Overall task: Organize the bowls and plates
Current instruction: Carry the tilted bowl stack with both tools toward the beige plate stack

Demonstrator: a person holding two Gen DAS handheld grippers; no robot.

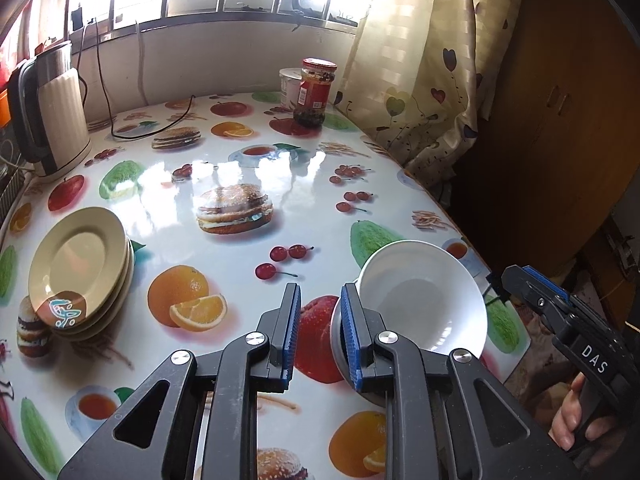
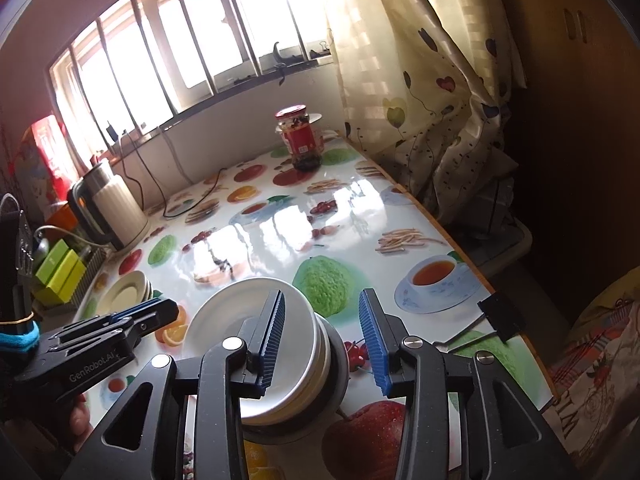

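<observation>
Scene: glossy table (image 1: 240,168) printed with fruit and burgers, under a bright barred window.
Bowls: white bowl stack (image 1: 424,304) near the table's front right edge, nested and sitting level. From the right wrist view the same stack shows at least two rims, one inside another.
Plates: cream plate stack (image 1: 80,272) at the left of the table, well apart from the bowls.
Left gripper (image 1: 320,336): jaws partly apart, nothing pinched. Its right blue pad stands just at the bowls' left rim; whether it touches I cannot tell.
Right gripper (image 2: 322,340): jaws partly apart. Its left pad overlaps the bowls in the picture, its right pad stands clear of them, so no grip.
Step in hand, as I judge it: both grippers appear to be letting go of the nested bowls.
Doing it well: draw each gripper away along the line of its own fingers, so no pad catches a rim and drags the stack toward the near table edge.
Risk: smooth bowls on a slick cloth should slide easily.
Clutter: kettle (image 1: 52,120) and red-lidded jar (image 1: 316,92) stand far back, out of the way.
</observation>
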